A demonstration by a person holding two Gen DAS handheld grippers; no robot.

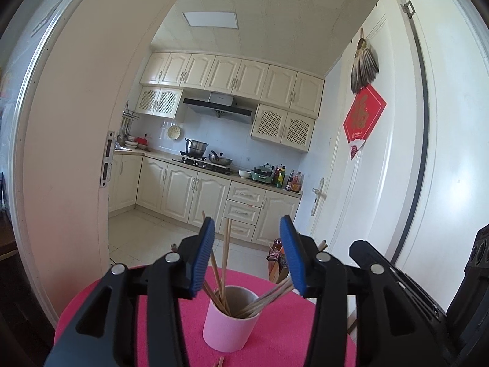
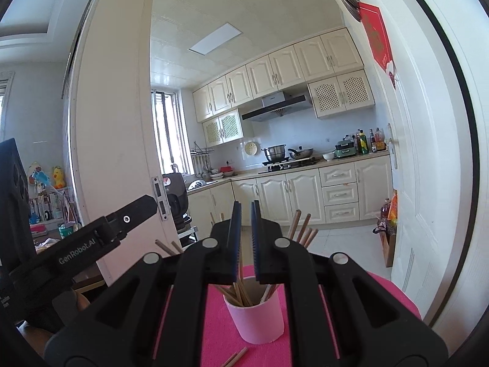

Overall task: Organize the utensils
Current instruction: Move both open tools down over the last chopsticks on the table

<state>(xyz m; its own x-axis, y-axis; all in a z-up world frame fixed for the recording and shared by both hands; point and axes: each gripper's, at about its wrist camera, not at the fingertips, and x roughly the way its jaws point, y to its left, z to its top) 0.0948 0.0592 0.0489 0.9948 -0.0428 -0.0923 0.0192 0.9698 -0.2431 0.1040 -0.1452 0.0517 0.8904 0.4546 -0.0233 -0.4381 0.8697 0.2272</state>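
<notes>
1. Pink cup stands upright on the pink mat, holding most chopsticks, which fan out against its rim.
2. At least 2 loose sticks lie flat on the mat just in front of the cup, likely still to be collected.
3. Left gripper hangs above and in front of the cup, jaws apart, nothing between the pads; sticks seen through the gap stand behind it.
4. Right gripper hovers in front of the cup too, jaws nearly together, gripping nothing visible.
5. Both point level at the cup, probably between picks.
</notes>
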